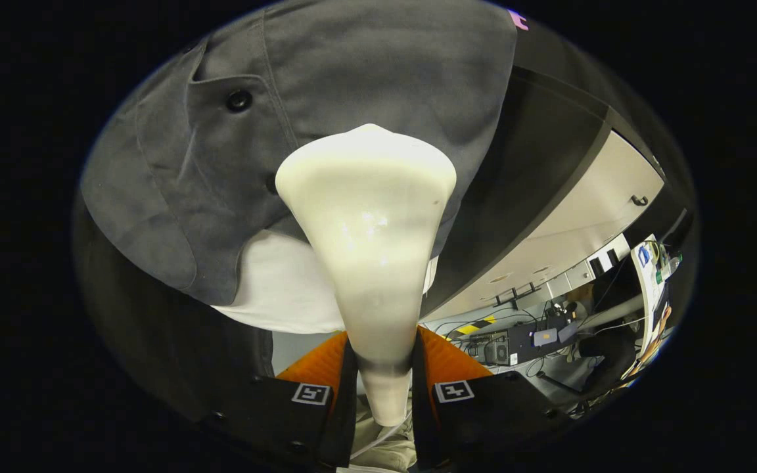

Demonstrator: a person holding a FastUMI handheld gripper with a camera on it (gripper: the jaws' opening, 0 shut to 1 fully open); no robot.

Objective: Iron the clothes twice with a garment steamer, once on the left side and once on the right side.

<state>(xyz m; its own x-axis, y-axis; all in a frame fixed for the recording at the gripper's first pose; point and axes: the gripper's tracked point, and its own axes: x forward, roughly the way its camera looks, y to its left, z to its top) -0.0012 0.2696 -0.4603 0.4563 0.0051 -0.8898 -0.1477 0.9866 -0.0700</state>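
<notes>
Two fingers of the gripper (384, 387) pinch the garment steamer (368, 249) at its narrow handle, low centre of frame. Smooth, rigid plastic, probably top-heavy, so hold low and firm. The soft grey shirt (352, 79) hangs upper left.

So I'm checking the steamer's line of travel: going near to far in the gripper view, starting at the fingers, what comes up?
Fingers shut on the steamer's handle → cream steamer head → grey shirt, with a white garment under its hem.
</notes>
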